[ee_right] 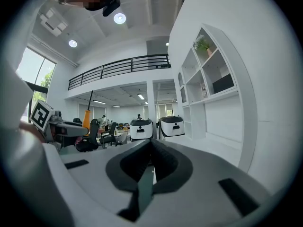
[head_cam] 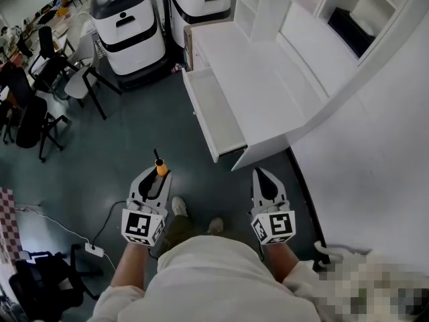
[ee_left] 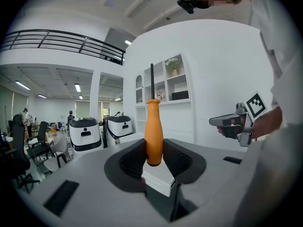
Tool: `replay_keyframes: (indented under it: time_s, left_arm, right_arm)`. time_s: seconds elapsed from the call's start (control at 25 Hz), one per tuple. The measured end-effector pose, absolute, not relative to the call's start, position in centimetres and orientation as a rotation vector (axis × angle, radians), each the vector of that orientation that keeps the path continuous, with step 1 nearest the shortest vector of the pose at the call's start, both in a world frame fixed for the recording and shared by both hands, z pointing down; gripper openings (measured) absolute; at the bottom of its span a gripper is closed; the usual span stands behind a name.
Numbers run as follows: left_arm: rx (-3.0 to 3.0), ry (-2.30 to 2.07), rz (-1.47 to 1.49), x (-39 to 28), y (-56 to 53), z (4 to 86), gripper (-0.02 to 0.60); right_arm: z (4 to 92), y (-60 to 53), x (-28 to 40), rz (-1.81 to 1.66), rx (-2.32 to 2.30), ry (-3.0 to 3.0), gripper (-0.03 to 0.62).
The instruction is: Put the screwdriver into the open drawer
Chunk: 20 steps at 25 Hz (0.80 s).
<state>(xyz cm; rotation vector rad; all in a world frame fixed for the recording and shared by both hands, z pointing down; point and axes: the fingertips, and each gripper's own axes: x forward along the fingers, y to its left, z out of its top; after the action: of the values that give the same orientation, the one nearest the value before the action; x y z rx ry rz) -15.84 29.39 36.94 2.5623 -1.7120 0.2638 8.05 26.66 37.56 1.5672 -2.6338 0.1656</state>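
**Head view: screwdriver pinched upright, drawer open ahead**

Head view looks steeply down on a person standing on a dark floor [head_cam: 134, 133], a gripper in each hand. The left gripper [head_cam: 159, 176] pinches the screwdriver [head_cam: 161, 169] by its orange handle. The right gripper [head_cam: 261, 174] is level with it and well apart, with its jaws pressed together on nothing.

In the left gripper view, the screwdriver [ee_left: 153, 131] stands upright between the dark pads of the left gripper [ee_left: 154, 159]. The lower end of the handle sits in the grip and the thin black shaft points straight up. The right gripper [ee_left: 222, 122] shows at the right edge, held in a hand [ee_left: 265, 123].

The right gripper view shows the right gripper [ee_right: 151, 144] with its tips meeting and no object between them. At the left of that view, the left gripper [ee_right: 71, 126] carries the screwdriver [ee_right: 87, 118], again upright.

The drawer [head_cam: 218, 109] is pulled out from the near-left end of a white desk [head_cam: 261, 79]. It lies ahead of both grippers and apart from them, and the screwdriver is not over it. White shelves [head_cam: 348, 19] rise behind the desk.

Two white machines [head_cam: 127, 25] with black bands stand at the top of the picture, and black chairs [head_cam: 33, 79] are on the left. A white power strip [head_cam: 94, 250] lies on the floor near the left arm.
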Motion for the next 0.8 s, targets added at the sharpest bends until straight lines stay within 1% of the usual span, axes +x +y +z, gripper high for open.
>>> replay_keyframes:
  time_s: [0.32,0.8]
  left_arm:
    - [2.578,-1.693,0.241,-17.6,26.0,37.7,0.112]
    - [2.638,-1.594,0.227,-20.8,16.7,38.1,0.112]
  right_arm:
    - [37.9,23.9,6.3,0.141,1.569,-2.608,0.003]
    - [37.2,16.2,2.6,0.131,1.648,-2.55,0.004]
